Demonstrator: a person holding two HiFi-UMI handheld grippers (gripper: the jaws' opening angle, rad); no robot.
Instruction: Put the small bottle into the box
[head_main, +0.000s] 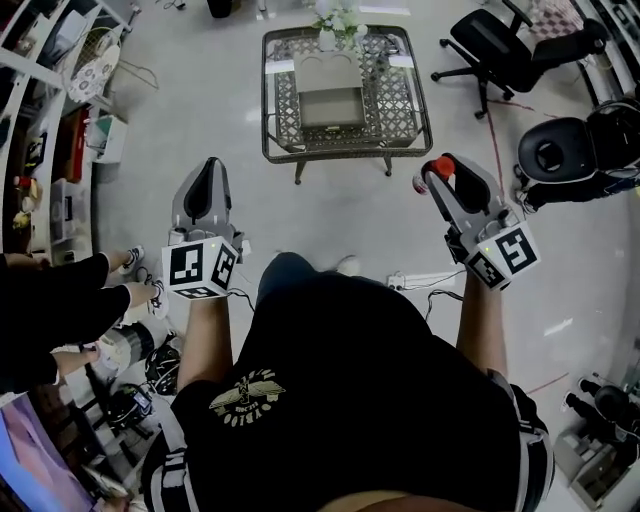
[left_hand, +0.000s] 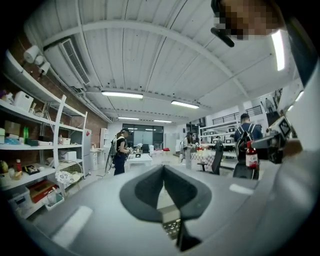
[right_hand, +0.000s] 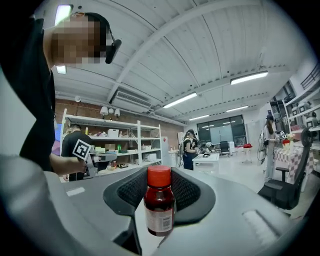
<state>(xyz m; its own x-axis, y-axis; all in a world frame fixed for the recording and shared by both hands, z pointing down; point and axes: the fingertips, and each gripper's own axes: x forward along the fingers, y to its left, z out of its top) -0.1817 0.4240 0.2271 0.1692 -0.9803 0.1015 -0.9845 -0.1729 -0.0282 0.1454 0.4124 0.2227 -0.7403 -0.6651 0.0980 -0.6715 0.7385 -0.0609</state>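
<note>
Jaws of the right gripper (head_main: 434, 176) squeeze the small bottle (right_hand: 160, 207), up in the air. The 2 jaws of the left gripper (left_hand: 164, 187) are shut, empty. The box (head_main: 332, 106) sits on the table (head_main: 412, 112) ahead.

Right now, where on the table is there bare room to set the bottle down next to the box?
Bare strips of table run left of the box, toward the left rim, and right of it, toward the right rim. The far edge is crowded by the flowers. The bottle sits in the right hand-held gripper.
</note>
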